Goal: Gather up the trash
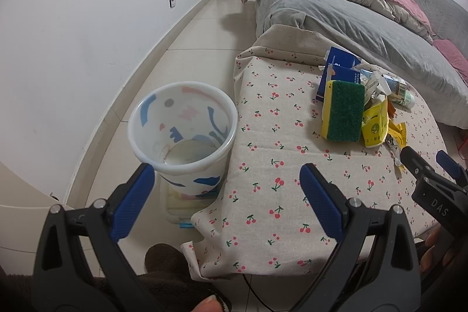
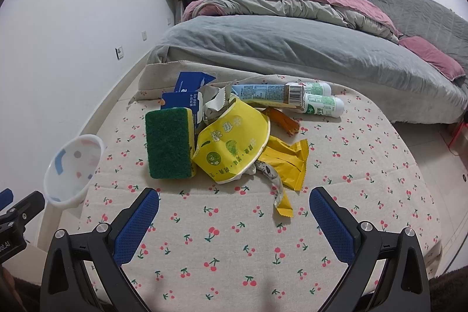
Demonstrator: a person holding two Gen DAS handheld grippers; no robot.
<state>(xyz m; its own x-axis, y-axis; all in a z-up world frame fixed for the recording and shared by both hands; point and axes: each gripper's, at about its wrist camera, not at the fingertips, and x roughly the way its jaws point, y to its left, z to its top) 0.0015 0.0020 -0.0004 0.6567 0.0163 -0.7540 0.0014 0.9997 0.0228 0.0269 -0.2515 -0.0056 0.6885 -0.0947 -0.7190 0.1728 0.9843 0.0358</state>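
**Trash pile lies dead ahead of the right tool; the bin sits off to the left**

The right tool (image 2: 234, 212) hangs over the cherry-print counter (image 2: 234, 247) with its blue pads spread wide apart and nothing between them. The trash lies straight ahead of it: the silver-and-yellow wrapper (image 2: 280, 195) trails nearest, its long axis running roughly away from the tool, with the crushed yellow paper cup (image 2: 231, 148) and the green-faced sponge (image 2: 169, 142) just behind. Farther back are the blue cartons (image 2: 181, 98) and the white bottles (image 2: 318, 103).

The left tool (image 1: 226, 186), also spread and empty, points at the counter's left edge, with the patterned bin (image 1: 182, 133) standing on the floor just beside that edge. From this tool the pile lies well off to the right.

So the right hand looks better placed to pick, and the wrapper's tail seems the first reachable piece; carrying it to the bin would mean crossing leftward.
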